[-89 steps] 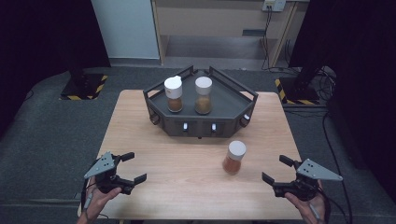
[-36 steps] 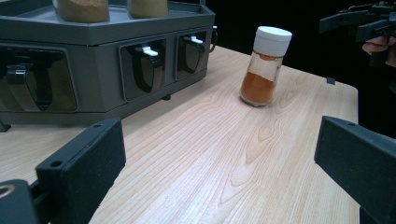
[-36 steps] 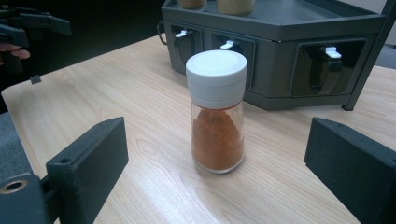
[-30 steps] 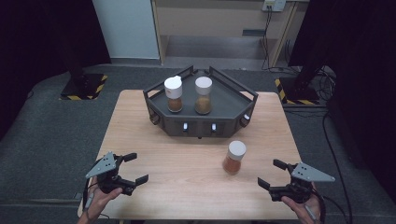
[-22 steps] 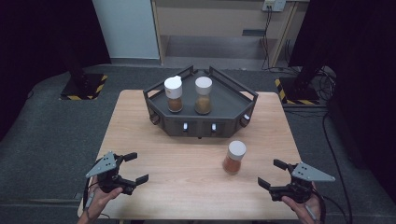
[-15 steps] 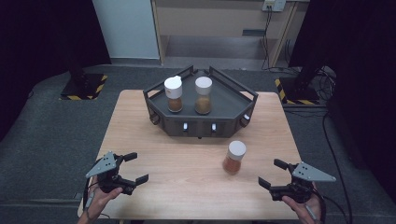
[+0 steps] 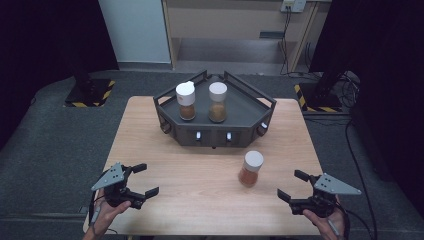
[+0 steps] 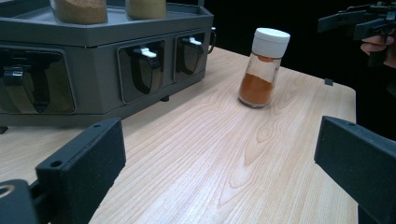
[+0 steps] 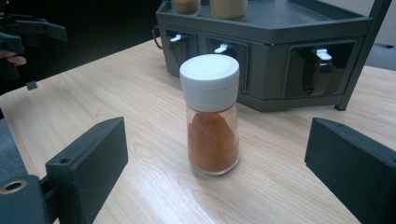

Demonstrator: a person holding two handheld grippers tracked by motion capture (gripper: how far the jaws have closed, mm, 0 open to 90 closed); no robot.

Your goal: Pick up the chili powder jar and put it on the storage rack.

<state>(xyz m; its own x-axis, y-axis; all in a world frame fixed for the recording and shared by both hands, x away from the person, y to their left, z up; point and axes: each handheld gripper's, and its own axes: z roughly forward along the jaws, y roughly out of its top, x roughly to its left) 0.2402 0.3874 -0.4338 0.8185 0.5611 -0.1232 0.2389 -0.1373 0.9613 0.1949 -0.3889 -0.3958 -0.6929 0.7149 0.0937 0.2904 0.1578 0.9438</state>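
A spice jar (image 7: pixel 250 169) with a white cap and orange powder stands upright on the wooden table (image 7: pixel 200 190), in front of a dark grey rack (image 7: pixel 215 131). Two more white-capped jars (image 7: pixel 186 100) (image 7: pixel 217 101) stand on the rack's top. My left gripper (image 7: pixel 143 179) rests open near the front left of the table, with the orange jar (image 8: pixel 264 67) far ahead of it. My right gripper (image 7: pixel 292 185) is open at the front right; the orange jar (image 9: pixel 211 115) stands a short way ahead, between the lines of its jaws and untouched.
The rack's front face has small drawers with white handles (image 8: pixel 147 52) (image 9: pixel 221 47). Table edges lie close behind both hands. A dark floor with cables (image 7: pixel 350 80) and black stands surrounds the table.
My right gripper has drifted slightly toward the front edge and a little left since three seconds ago. My left gripper has barely moved. The jars stay put.
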